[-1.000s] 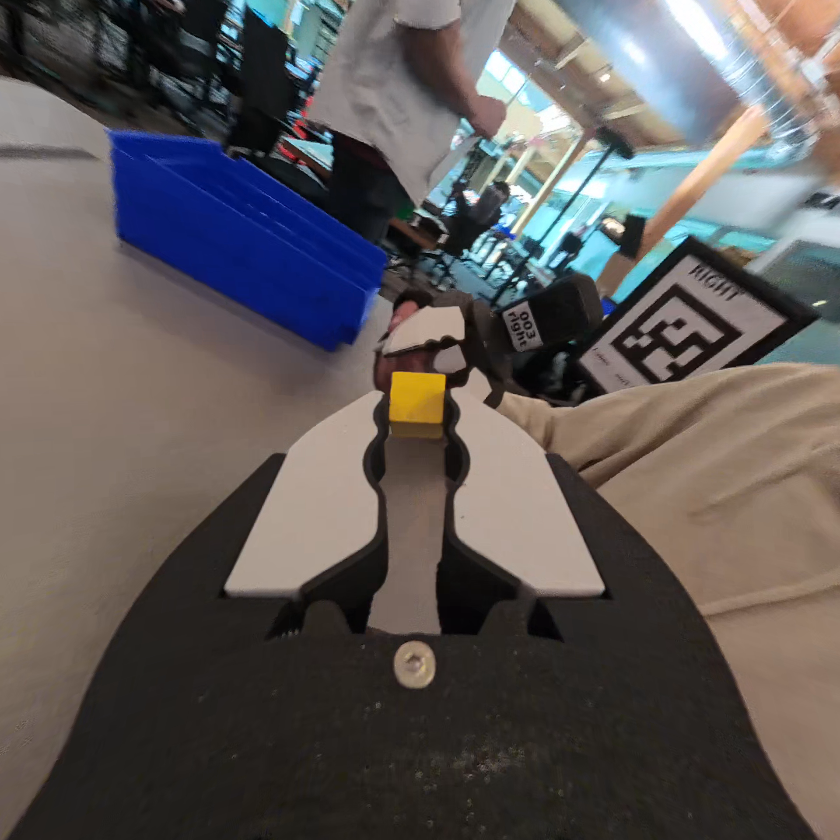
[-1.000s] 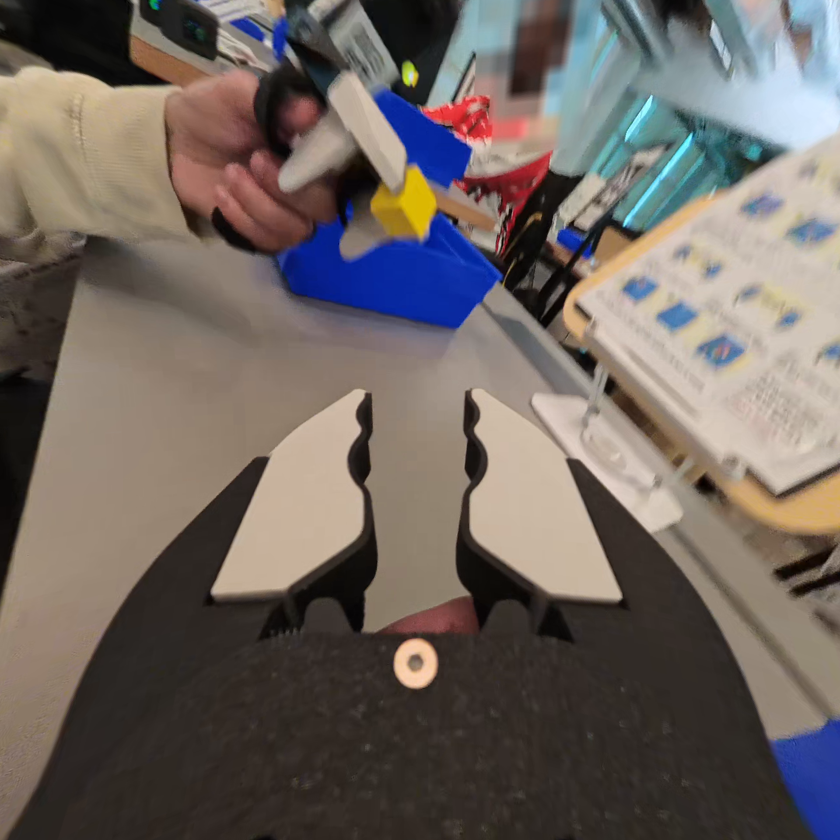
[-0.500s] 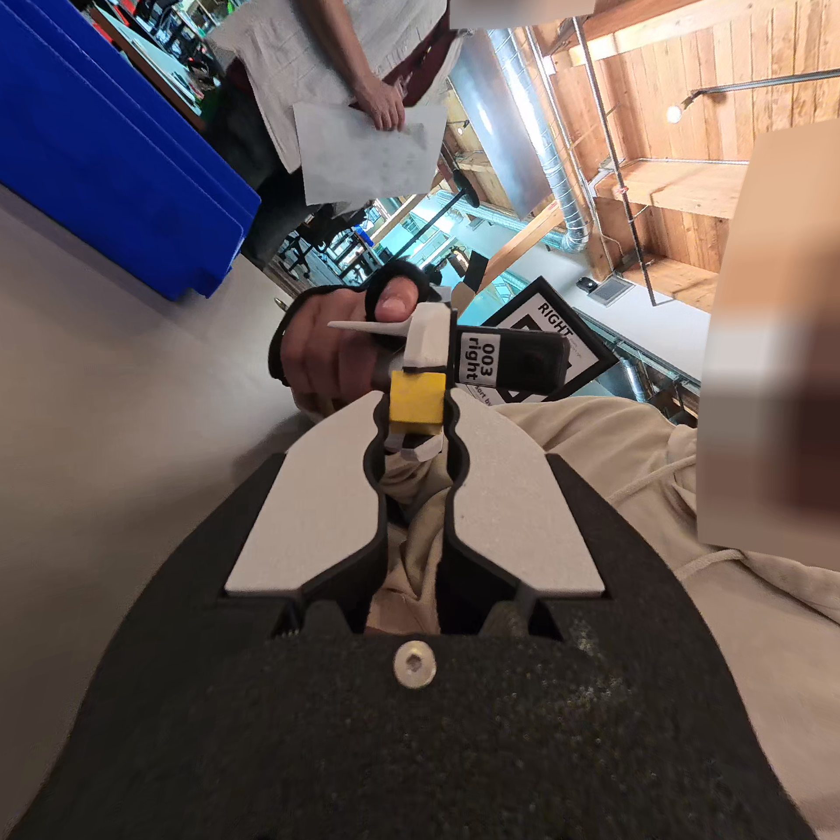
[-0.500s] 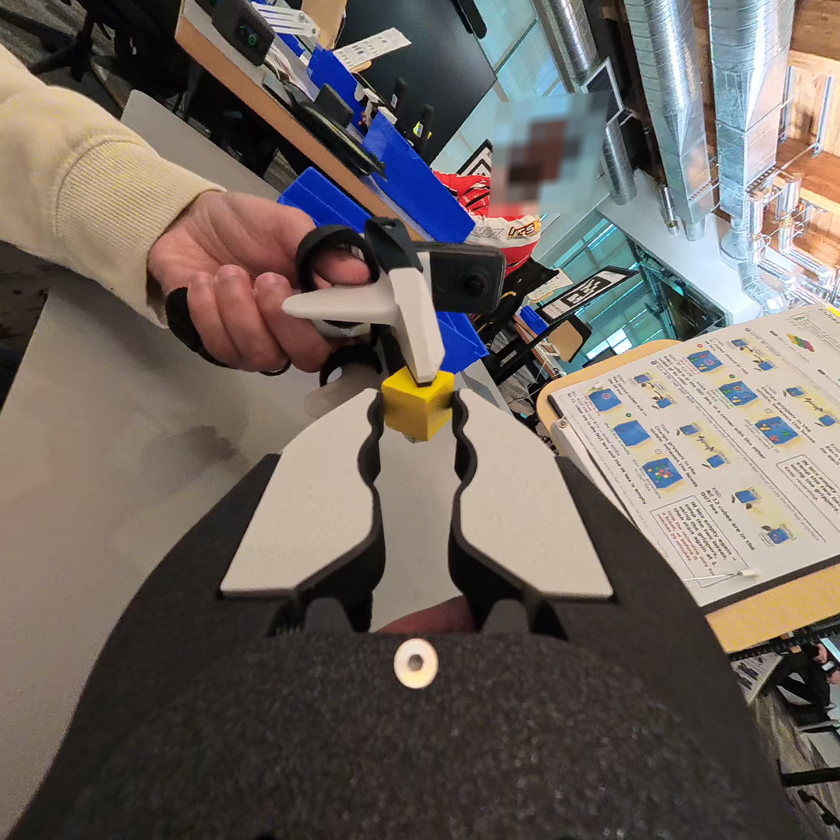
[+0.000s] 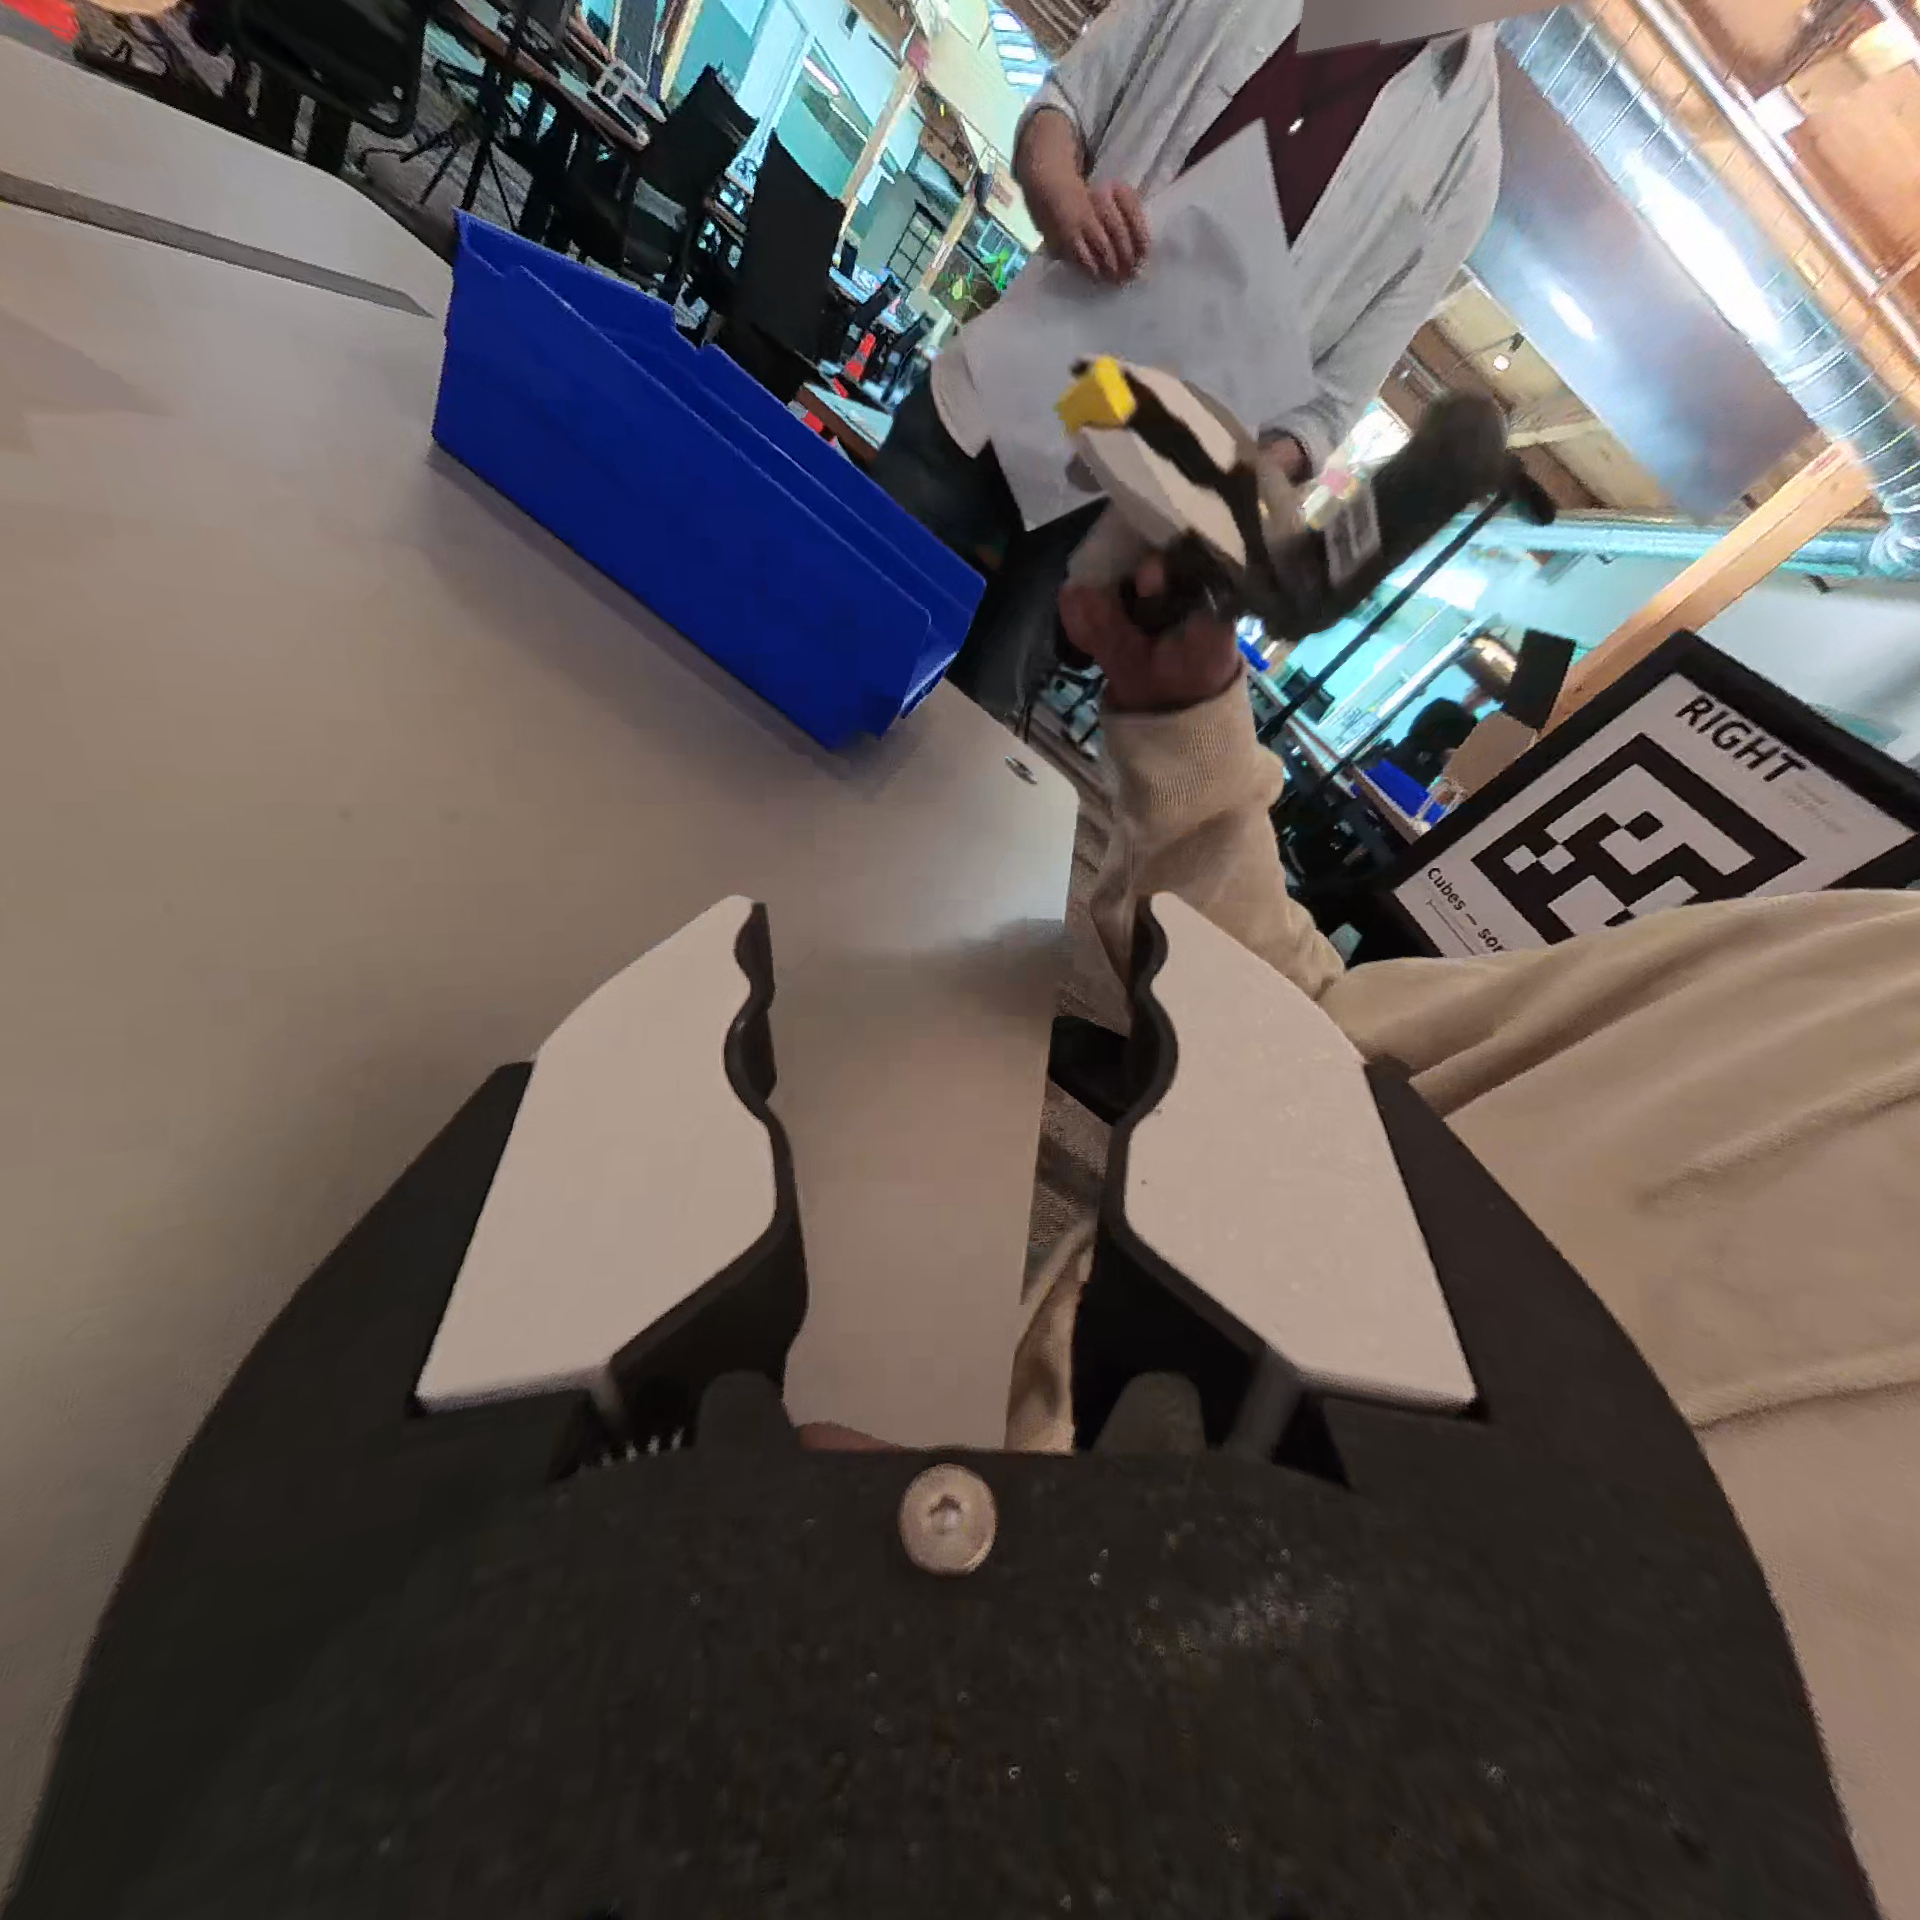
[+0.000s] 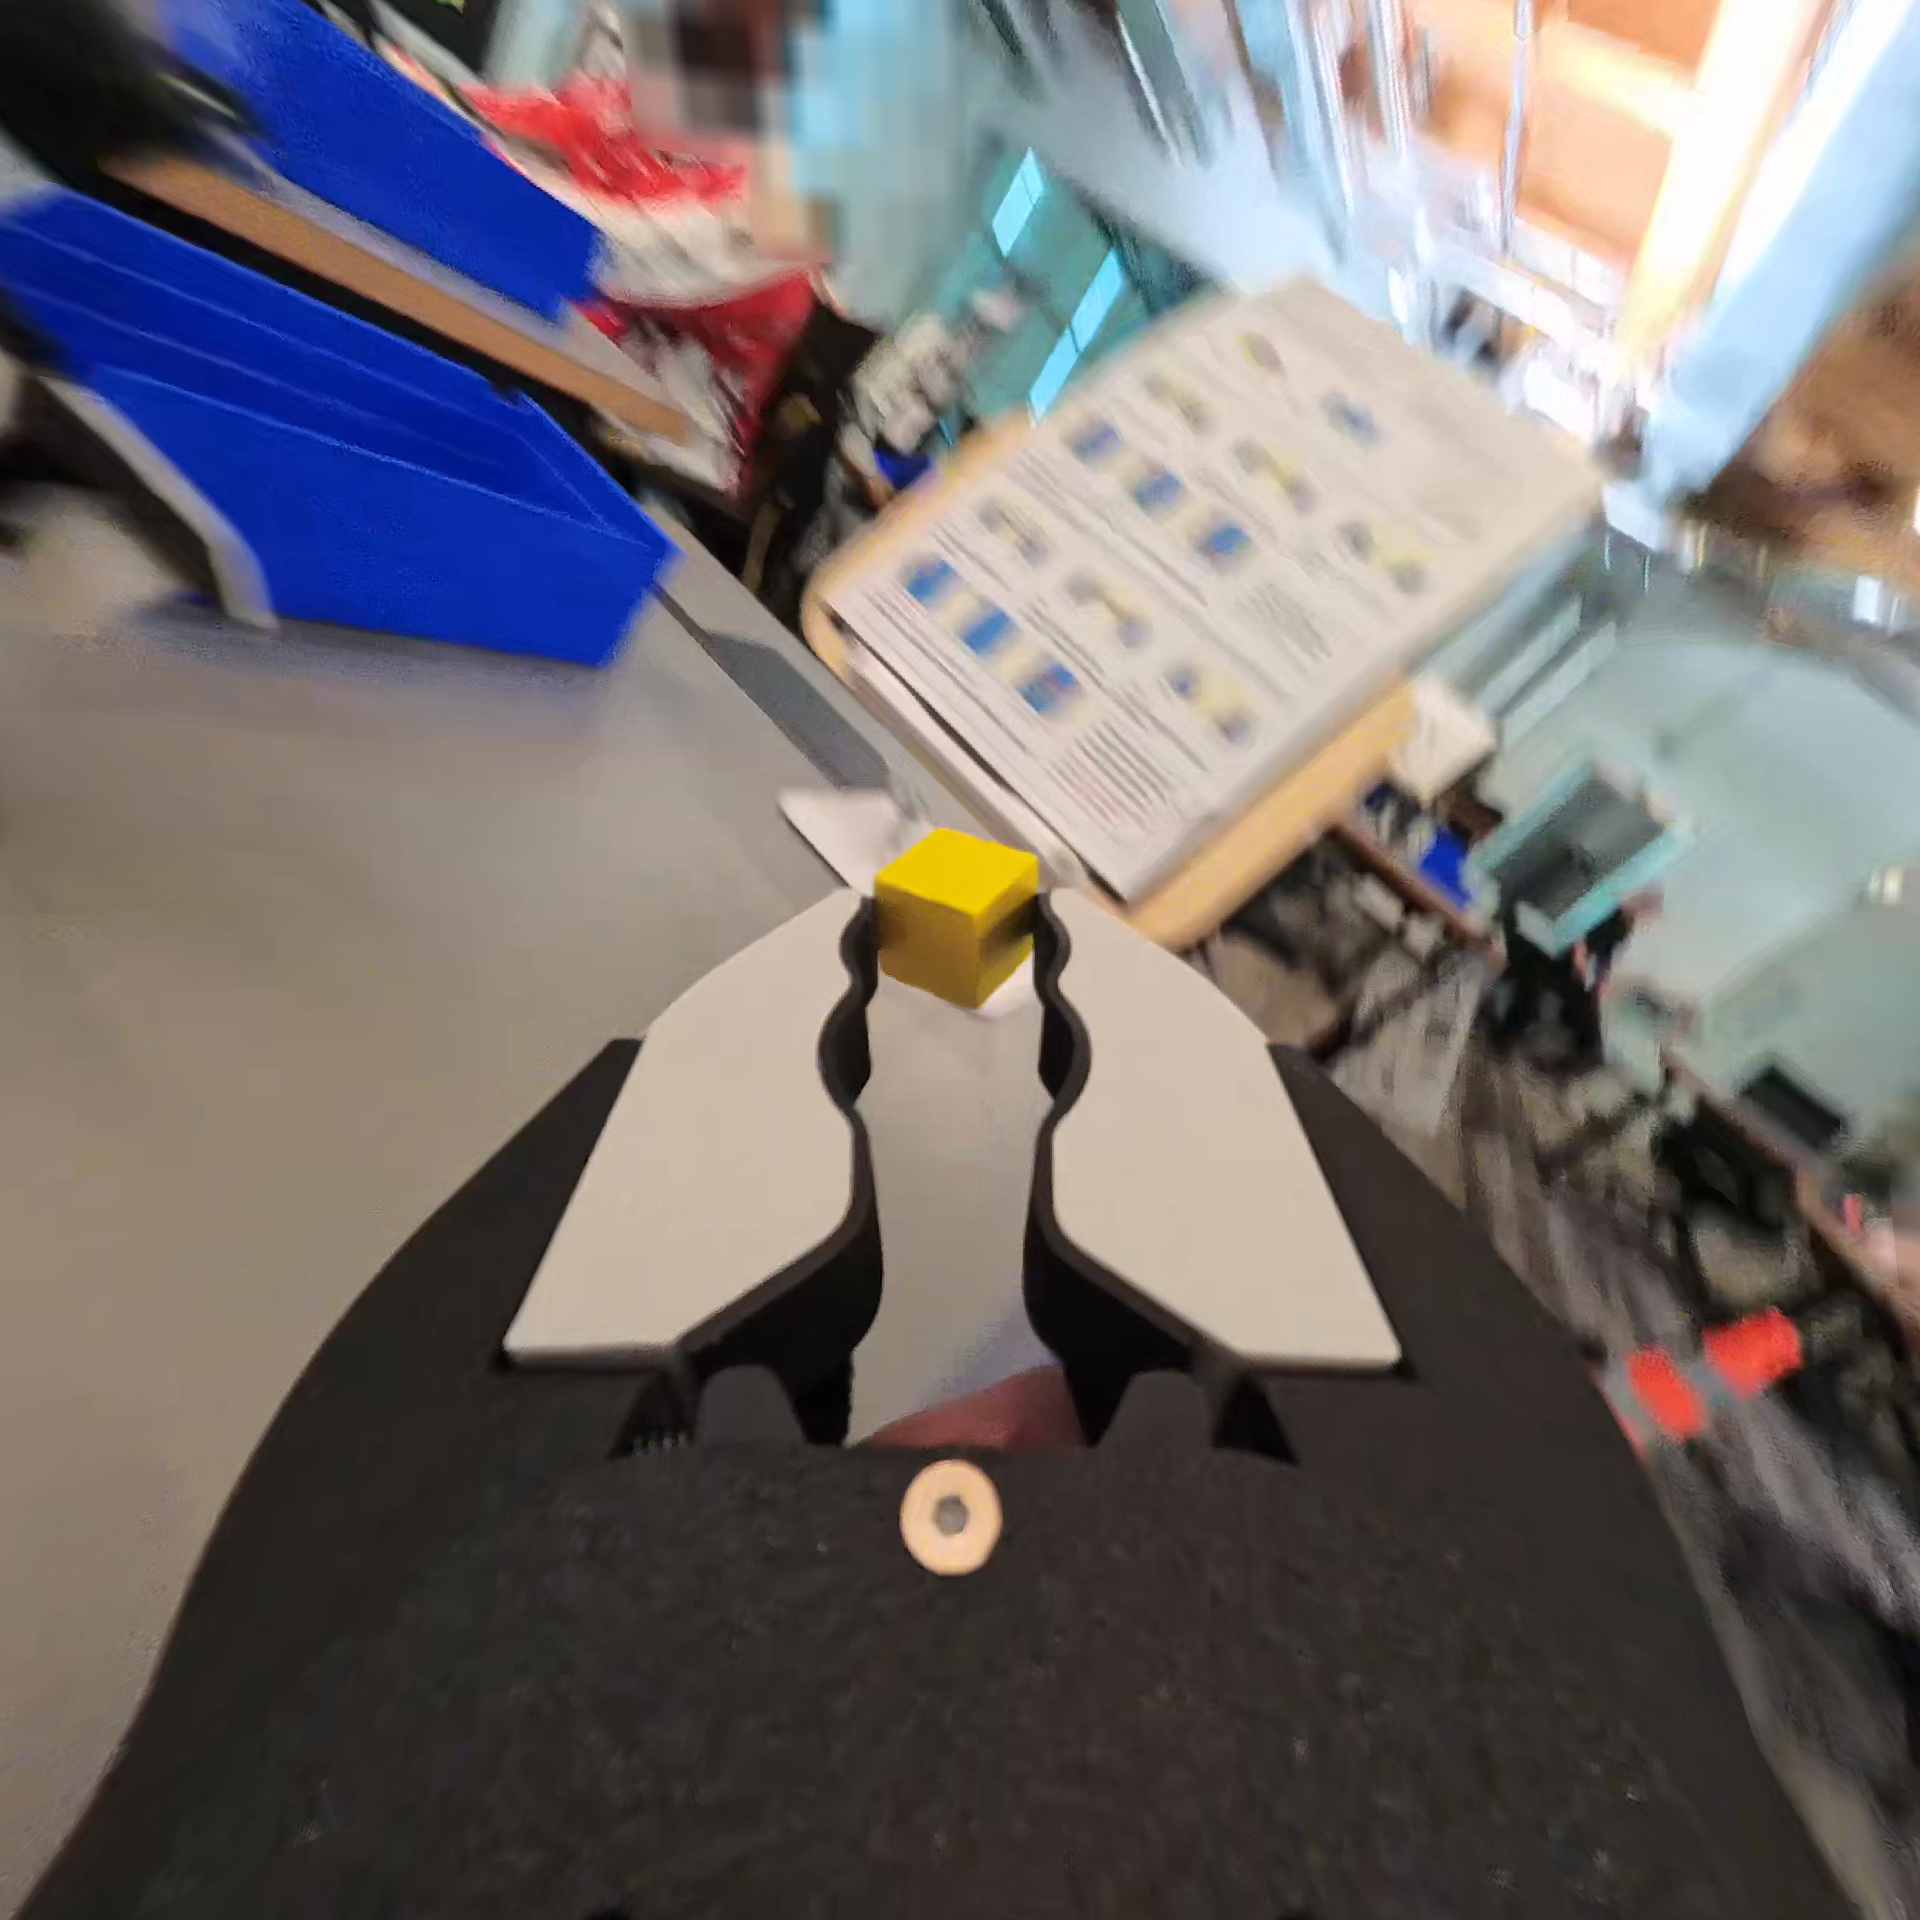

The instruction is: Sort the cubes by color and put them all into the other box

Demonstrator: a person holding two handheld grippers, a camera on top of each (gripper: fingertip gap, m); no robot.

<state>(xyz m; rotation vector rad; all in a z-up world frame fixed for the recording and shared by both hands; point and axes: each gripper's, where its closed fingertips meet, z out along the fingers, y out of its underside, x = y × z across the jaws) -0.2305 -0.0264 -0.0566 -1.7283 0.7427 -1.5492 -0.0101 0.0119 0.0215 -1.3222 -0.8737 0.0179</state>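
Yellow cube [image 6: 956, 916] sits clamped in right gripper [image 6: 954, 914] jaws.

blue box [image 6: 343, 499] motion-blurred, instruction sheet [image 6: 1195, 582] unreadable

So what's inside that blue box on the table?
Only the blue box's outer walls and rim show in either view. Its inside is hidden, so any cubes there can't be seen. The one yellow cube visible sits in the right tongs.
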